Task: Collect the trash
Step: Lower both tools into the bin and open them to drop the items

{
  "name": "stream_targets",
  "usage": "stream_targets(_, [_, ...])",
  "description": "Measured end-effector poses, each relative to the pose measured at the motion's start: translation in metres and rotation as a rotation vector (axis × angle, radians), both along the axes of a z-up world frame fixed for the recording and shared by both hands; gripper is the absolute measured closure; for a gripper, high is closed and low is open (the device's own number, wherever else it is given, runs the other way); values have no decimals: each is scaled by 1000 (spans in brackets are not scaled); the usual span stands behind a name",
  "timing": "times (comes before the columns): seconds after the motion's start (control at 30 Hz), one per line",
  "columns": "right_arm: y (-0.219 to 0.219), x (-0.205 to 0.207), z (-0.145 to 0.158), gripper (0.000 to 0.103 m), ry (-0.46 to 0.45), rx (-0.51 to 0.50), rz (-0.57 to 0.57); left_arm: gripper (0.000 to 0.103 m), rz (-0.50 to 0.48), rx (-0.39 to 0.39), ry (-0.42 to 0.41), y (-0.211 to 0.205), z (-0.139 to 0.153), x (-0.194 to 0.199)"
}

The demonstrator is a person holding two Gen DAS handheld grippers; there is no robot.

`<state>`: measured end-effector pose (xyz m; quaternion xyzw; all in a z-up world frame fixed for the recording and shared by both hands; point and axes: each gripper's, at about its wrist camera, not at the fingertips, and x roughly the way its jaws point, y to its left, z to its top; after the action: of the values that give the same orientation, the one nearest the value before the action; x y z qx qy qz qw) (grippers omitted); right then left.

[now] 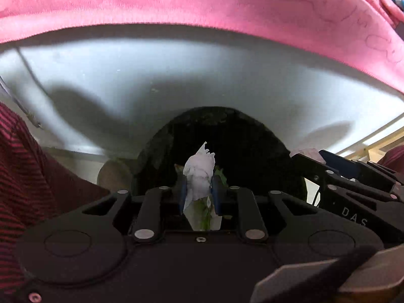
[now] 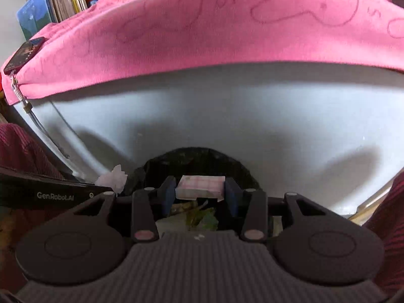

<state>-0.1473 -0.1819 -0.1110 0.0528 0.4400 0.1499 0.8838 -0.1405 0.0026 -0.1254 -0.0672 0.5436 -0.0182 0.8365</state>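
Left tongs (image 1: pixel 199 189) pinch a tissue (image 1: pixel 199 174); right tongs (image 2: pixel 200 194) pinch a pink pad (image 2: pixel 200 186). The bin (image 2: pixel 202 156) mouth lies directly beneath both, at lower centre of each frame.

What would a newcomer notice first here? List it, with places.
The bright pink cloth fills the top of both views, draped over a white surface. Below, centre, the left gripper pinches a crumpled white tissue and the right gripper clamps a pink checked packet, both above the black-lined bin.
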Motion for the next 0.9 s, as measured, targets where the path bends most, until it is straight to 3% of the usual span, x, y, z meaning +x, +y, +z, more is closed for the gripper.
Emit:
stream_targets(0.7, [1,2,-7,52,28,3,7,84,-10,10,32,-3,-9,1])
stream_targets(0.8, [1,2,-8,41,30,4,5,78,-11,11,28,-3,-9,0])
stream_targets(0.9, [0,2,-8,40,32,8,6,70,-10,14,25,-4,-9,0])
